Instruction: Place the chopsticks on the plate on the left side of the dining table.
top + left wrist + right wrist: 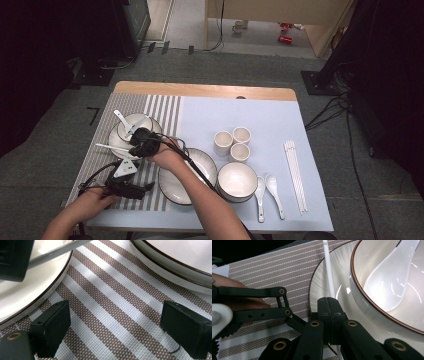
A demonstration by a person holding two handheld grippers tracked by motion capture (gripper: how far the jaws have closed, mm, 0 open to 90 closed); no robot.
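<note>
On the left plate, the right gripper is clamped, seemingly, on 1 chopstick; the left gripper gapes.

Looks like a lab or studio set up for recording, not a home. Table stands alone on grey carpet, w/ black curtains both sides and cables trailing over the floor. Black stand bases sit by the table corners. Beyond the carpet there's a wooden partition w/ red cans and a cup left on the floor. The place setting itself (mat, plates, cups, chopsticks) is laid out neat, like a staged dining scene.
</note>
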